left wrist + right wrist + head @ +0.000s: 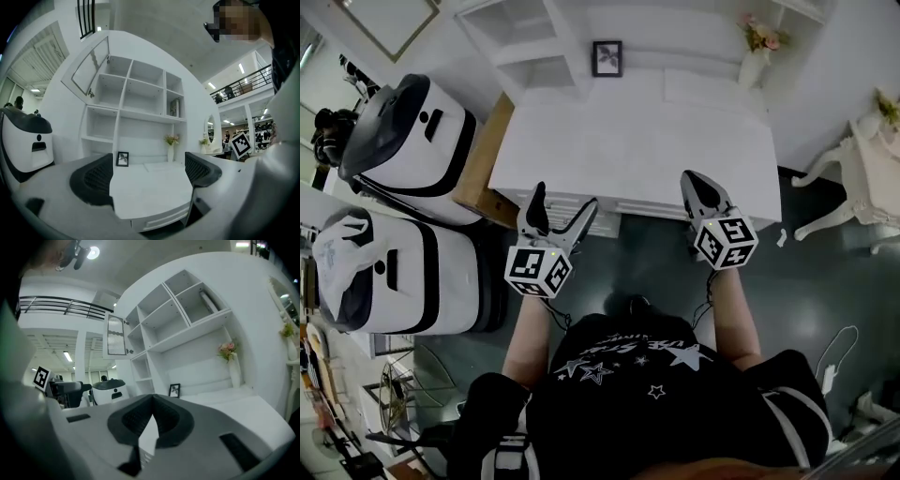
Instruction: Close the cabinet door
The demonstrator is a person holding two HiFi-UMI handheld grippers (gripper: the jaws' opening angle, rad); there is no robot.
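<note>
The white cabinet door (91,68) with a glass panel stands swung open at the upper left of the white shelf unit (140,101). It also shows in the right gripper view as the door (116,336), left of the shelves. My left gripper (563,202) is held level before the desk's front edge, well below and short of the door. Its jaws stand wide open with nothing between them, as the left gripper (147,173) shows. My right gripper (701,187) hovers at the desk's front right. There the right gripper (152,420) has its jaws together, holding nothing.
A white desk (628,145) carries a small photo frame (607,57) and a vase of pink flowers (757,47) at the back. Two large white machines (412,131) stand to the left beside a wooden panel (483,159). A white chair (853,178) is at the right.
</note>
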